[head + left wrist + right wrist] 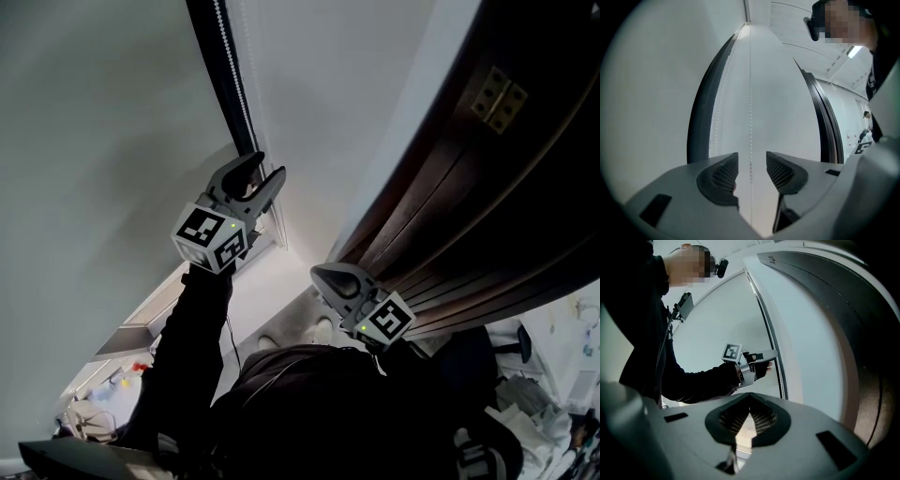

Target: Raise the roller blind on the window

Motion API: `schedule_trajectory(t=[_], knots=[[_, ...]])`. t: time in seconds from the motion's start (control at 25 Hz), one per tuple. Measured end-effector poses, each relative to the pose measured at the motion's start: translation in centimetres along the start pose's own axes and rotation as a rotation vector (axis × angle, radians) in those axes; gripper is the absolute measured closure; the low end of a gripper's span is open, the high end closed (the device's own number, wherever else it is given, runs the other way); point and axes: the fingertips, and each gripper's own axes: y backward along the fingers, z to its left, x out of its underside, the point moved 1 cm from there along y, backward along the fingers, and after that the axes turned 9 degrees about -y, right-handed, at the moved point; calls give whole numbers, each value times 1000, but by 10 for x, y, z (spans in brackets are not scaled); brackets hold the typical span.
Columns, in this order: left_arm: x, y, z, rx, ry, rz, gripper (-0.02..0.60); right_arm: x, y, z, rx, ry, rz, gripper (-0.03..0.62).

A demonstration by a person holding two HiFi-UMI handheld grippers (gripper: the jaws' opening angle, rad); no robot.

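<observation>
The white roller blind [309, 94] hangs beside a dark window frame strip [217, 75], and its white bead chain [234, 75] runs down along that strip. My left gripper [267, 166] is raised to the chain with its jaws apart. In the left gripper view one strand of the bead chain [750, 93] passes between the jaws of the left gripper [752, 166], and the pads stand clear of it on both sides. My right gripper [321, 275] is lower and to the right, shut on nothing. The right gripper view shows the right gripper [750, 414] shut, with the left gripper [771, 355] at the chain [777, 366].
A dark wooden panel [469, 206] with a brass hinge [497, 98] stands to the right of the blind. A plain white wall [94, 141] fills the left. A second chain strand [719, 108] lies along the dark frame.
</observation>
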Motion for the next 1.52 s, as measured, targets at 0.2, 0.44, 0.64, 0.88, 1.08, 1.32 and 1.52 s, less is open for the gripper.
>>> schedule_trajectory(t=[0.2,0.44,0.64,0.88,1.08,1.32,1.52], knots=[[2,2,5,-40,0,10,561,-2,2,-1,7,2,-3,591],[4,3,0,-19,-17,31,565,-2,6,-8,23,4,-4,591],[3,12,-8,3,-30,34,566,-2,3,-4,21,-3,-4,591],[3,25,-20,37,34,-3,566,-4,-4,6,-4,-15,-16,591],[5,33,-31,47,51,-30,568,-3,-7,12,-18,-31,-21,591],[42,41,-53,87,109,24,568,-2,-8,15,-23,-28,-24,591],[96,62,-71,96,150,96,568,-4,-9,19,-14,-6,-24,591]])
